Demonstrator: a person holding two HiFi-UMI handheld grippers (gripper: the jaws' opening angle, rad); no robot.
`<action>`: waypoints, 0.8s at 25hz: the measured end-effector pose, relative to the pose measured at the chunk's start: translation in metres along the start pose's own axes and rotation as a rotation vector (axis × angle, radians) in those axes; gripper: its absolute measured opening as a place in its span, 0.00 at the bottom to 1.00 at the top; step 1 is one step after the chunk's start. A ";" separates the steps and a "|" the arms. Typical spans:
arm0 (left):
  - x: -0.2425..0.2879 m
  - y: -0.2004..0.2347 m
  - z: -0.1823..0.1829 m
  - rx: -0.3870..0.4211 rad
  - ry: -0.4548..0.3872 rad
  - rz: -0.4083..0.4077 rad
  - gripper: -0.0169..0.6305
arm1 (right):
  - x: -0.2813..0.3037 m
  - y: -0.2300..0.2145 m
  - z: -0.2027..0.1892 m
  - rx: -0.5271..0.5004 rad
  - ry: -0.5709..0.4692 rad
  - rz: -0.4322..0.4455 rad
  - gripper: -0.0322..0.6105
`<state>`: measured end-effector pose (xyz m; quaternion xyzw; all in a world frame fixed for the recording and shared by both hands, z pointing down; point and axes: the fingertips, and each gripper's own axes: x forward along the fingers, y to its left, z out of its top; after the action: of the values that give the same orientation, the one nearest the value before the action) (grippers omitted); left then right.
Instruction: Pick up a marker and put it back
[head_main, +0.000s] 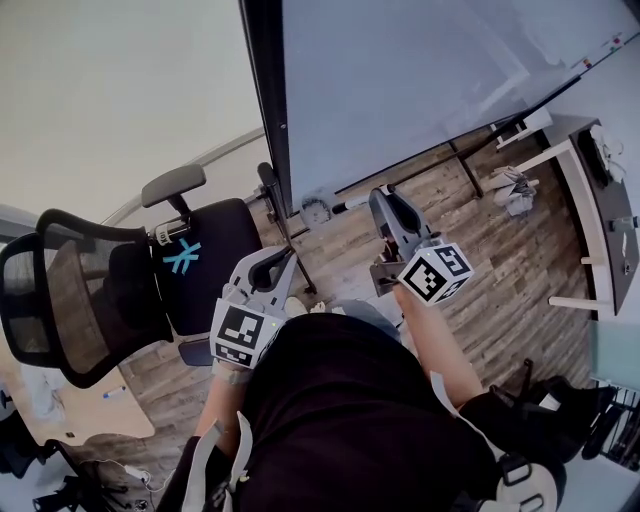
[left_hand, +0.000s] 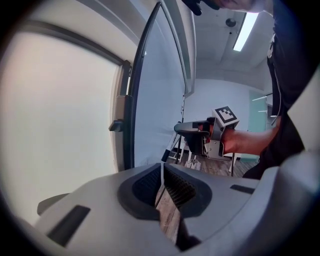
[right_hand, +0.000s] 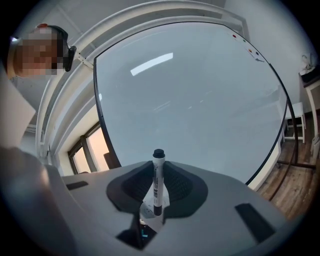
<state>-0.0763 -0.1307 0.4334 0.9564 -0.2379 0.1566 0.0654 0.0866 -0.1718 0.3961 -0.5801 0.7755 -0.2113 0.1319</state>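
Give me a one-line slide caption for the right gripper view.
Right gripper shut on a white marker, its black cap pointing up, facing the blank whiteboard.

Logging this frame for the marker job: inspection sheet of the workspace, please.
Surface: whiteboard in a black frame, mostly blank; wood-plank floor below it.
Job's things: marker, white with a black cap, held in the right gripper.
Clutter: black mesh office chair at left; white-framed table at right; pale bundle on the floor, can't tell what.
Grippers: right gripper shut on the marker; left gripper shut, nothing between its jaws.
Cables: what looks like a white lead on the floor, lower left.
Surroundings: pale wall; ceiling strip light.
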 end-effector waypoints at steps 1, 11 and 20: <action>0.002 -0.002 0.001 -0.001 -0.001 -0.005 0.04 | -0.004 -0.001 0.004 0.001 -0.007 -0.004 0.17; 0.025 -0.022 0.014 0.003 -0.016 -0.052 0.04 | -0.045 -0.011 0.039 -0.031 -0.061 -0.053 0.17; 0.054 -0.043 0.030 0.010 -0.028 -0.105 0.04 | -0.079 -0.027 0.057 -0.134 -0.049 -0.110 0.17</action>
<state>-0.0028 -0.1224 0.4202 0.9699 -0.1876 0.1405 0.0654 0.1580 -0.1129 0.3559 -0.6341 0.7515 -0.1519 0.0999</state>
